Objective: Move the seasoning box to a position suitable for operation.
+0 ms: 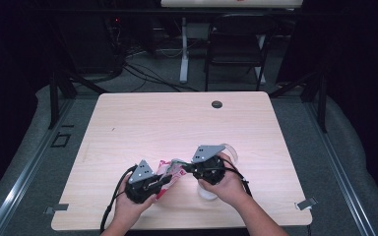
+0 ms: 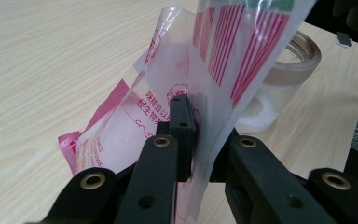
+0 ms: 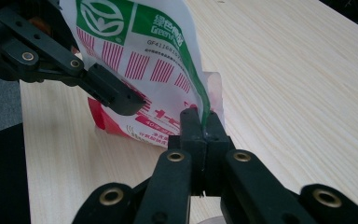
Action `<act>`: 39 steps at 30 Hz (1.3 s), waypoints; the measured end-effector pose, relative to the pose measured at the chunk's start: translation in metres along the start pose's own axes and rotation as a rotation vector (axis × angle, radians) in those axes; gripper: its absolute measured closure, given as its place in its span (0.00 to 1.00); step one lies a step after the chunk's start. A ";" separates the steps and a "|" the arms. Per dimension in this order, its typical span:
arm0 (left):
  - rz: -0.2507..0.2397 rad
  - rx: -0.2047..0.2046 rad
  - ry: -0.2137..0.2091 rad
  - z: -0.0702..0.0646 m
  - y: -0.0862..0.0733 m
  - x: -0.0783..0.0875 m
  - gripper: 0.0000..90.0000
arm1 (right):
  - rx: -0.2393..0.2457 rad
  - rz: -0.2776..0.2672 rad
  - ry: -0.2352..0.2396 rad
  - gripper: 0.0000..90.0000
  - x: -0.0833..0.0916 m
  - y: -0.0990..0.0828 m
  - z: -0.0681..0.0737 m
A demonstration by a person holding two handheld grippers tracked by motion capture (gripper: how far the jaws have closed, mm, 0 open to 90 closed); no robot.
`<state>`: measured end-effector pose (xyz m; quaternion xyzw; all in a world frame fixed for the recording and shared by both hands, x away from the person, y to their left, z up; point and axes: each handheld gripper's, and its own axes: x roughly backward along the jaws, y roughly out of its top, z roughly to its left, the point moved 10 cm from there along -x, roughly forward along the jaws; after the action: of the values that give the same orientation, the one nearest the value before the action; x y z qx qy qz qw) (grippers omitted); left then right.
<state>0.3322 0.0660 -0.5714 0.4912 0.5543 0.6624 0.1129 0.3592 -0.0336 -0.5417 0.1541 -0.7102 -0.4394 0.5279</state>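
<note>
Both grippers' fingers [image 3: 200,123] pinch plastic bag [image 3: 140,51].

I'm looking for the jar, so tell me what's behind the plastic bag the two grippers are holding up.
Behind the bag, the left gripper view shows a clear jar with a tan rim, standing on the table with something white inside. The bag covers much of the jar, so its full contents stay hidden.

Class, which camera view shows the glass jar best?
The left gripper view: the jar stands behind the bag, its rim and white contents plain. In the high view it is small and partly hidden by the right hand. The right gripper view offers nothing I can identify as the jar.
</note>
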 end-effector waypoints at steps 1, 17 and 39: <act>0.000 -0.001 0.001 0.000 0.000 0.001 0.94 | 0.001 0.001 -0.002 1.00 0.000 0.000 0.000; -0.015 0.001 0.088 0.004 -0.012 0.012 0.62 | 0.002 -0.024 -0.005 1.00 0.010 0.009 0.015; 0.076 0.076 0.199 0.024 -0.053 -0.021 0.24 | 0.003 -0.060 0.008 1.00 0.012 0.002 0.017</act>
<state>0.3398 0.0853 -0.6299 0.4477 0.5684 0.6902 0.0135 0.3397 -0.0325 -0.5333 0.1778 -0.7037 -0.4535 0.5173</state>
